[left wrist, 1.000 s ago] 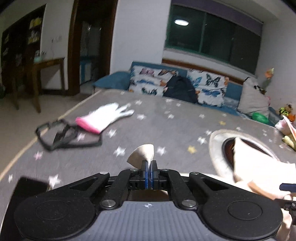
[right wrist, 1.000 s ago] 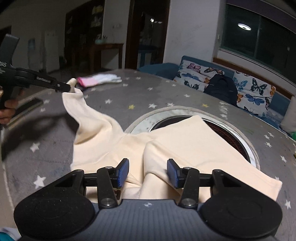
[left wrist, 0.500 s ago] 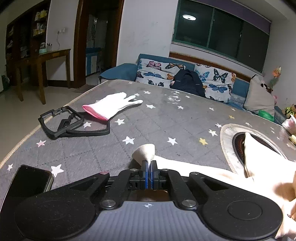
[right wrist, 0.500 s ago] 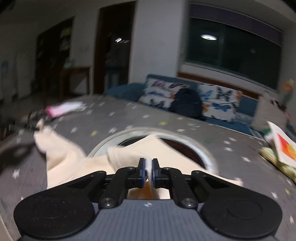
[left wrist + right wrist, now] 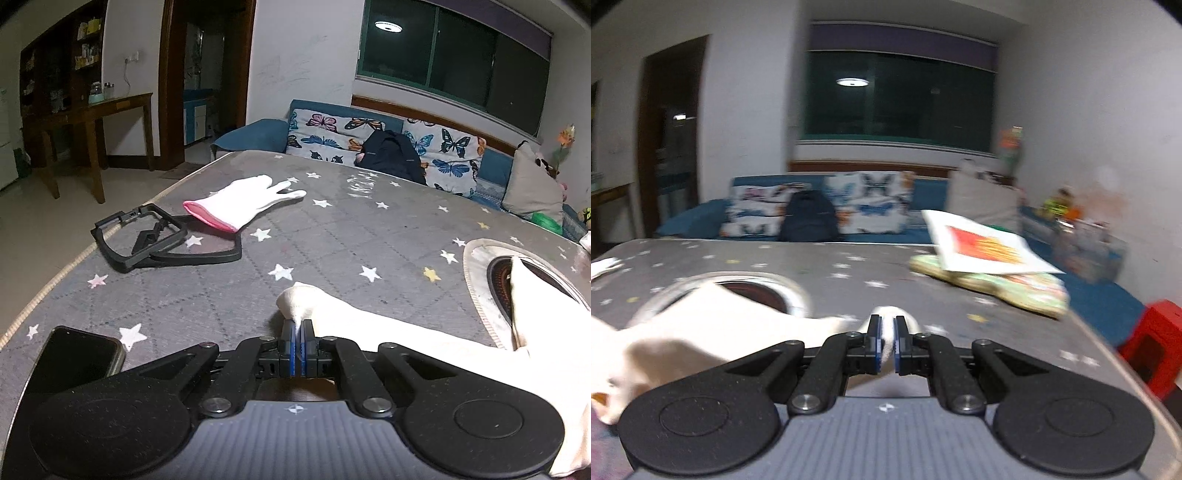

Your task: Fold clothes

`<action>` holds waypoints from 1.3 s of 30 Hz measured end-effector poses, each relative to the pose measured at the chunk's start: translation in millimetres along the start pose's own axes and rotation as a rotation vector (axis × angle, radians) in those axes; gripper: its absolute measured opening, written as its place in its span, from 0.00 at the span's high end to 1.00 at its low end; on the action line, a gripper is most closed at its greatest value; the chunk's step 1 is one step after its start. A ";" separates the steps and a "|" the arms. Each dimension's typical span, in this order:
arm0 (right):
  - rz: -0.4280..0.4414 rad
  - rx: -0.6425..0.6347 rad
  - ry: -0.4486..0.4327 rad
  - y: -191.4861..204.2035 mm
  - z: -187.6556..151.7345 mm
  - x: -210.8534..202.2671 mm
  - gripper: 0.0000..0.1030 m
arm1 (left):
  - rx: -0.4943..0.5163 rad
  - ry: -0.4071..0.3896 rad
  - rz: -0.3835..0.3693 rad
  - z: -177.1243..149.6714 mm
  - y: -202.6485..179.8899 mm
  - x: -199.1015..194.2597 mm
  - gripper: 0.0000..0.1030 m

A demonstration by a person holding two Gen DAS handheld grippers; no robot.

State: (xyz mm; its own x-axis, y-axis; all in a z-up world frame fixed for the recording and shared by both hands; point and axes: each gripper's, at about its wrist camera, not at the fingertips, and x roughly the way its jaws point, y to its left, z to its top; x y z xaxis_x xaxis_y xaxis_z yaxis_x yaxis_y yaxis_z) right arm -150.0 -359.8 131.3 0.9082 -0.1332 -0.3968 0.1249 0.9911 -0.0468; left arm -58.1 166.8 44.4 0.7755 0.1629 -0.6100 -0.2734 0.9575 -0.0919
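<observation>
A cream garment lies on the grey star-patterned table, stretched from the left toward the round inset at the right. My left gripper is shut on a bunched corner of it, low over the table. In the right wrist view the same garment trails off to the left. My right gripper is shut on another bunched part of the cloth, near the table's right side. That view is motion-blurred.
A white glove with a pink cuff and a black frame lie at far left. A dark phone lies near my left gripper. The round inset sits at right. A stack of packets and a red stool are to the right.
My right gripper closed on the garment and swung right with it, pulling the cloth out. My left gripper sank toward the table, still holding its corner.
</observation>
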 end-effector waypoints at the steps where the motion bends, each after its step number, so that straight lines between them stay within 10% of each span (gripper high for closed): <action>1: -0.021 0.008 0.002 -7.4 -1.8 -2.7 0.95 | 0.001 0.000 0.003 0.2 0.4 0.1 0.97; 16: -0.169 0.091 0.184 -45.1 -53.2 15.0 0.89 | 0.063 0.040 0.018 -1.0 -1.6 -2.1 0.91; 23: 0.112 -0.044 0.156 8.8 -46.4 -12.4 0.85 | 0.188 0.014 -0.059 -10.9 -20.6 -33.2 0.85; 31: 0.497 -0.194 0.206 93.6 -39.3 -29.7 0.79 | 0.422 0.002 -0.442 -48.0 -90.8 -92.5 0.80; 39: 0.606 -0.271 0.258 142.7 -57.6 -35.3 0.78 | 0.631 0.001 -0.666 -87.3 -157.8 -118.5 0.60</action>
State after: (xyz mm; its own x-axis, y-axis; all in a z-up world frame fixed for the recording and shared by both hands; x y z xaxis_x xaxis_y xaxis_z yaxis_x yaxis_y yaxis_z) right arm -187.3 -213.2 85.7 0.6583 0.4150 -0.6280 -0.5069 0.8612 0.0377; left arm -156.6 -24.3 62.5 0.6605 -0.4693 -0.5860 0.5919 0.8057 0.0219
